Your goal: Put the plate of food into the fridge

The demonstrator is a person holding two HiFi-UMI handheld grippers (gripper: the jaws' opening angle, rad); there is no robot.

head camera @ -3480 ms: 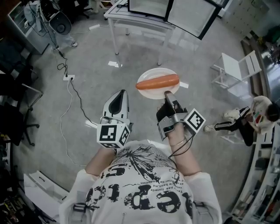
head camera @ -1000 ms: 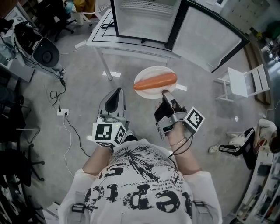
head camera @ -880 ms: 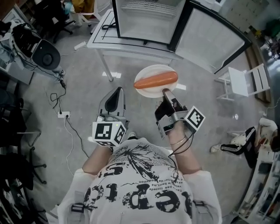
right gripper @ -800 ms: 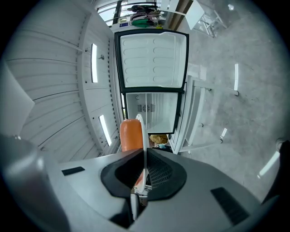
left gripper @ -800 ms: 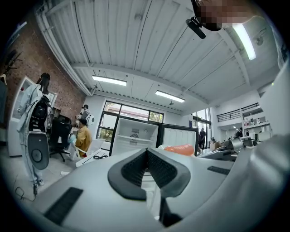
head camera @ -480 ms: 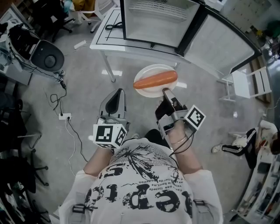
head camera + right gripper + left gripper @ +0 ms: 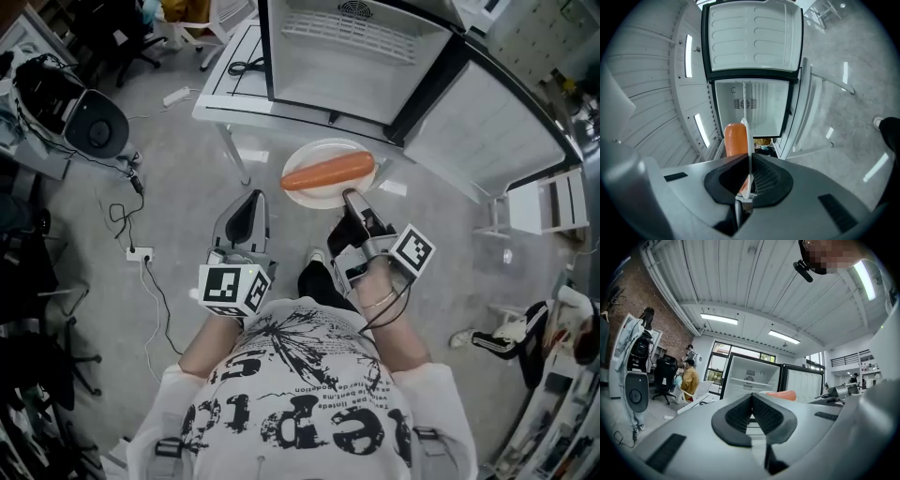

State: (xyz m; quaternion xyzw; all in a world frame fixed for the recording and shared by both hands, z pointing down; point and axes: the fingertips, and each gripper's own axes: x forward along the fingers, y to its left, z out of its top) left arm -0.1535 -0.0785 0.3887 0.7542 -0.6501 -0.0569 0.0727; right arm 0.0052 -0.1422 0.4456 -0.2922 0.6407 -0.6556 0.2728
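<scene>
- One white plate carries a single long orange piece of food, which lies across the plate's middle.
- One edge of the plate, the one nearest the person, is clamped in the right claw. The plate hangs in the air roughly level, outside the fridge and in front of its open compartment.
- In the right gripper view the plate shows edge-on as a thin white line. It runs between the two dark pads of the right claw, which press on it from both sides. The food sits to the left of that line.
- The left claw is held beside the right one, clear of the plate. In the left gripper view its pads meet along one seam with nothing between them.
- Each claw carries a cube with square markers: one on the left and one on the right.
- The fridge stands on a white table. Its door is swung wide to the right, and a wire shelf shows inside.
- In the right gripper view the fridge compartment lies straight ahead of the plate.
- On the grey floor to the left a cable runs to a power socket. A white folding chair stands to the right of the door.
- In the left gripper view a seated person in a yellow top is visible to the left of the fridge.
</scene>
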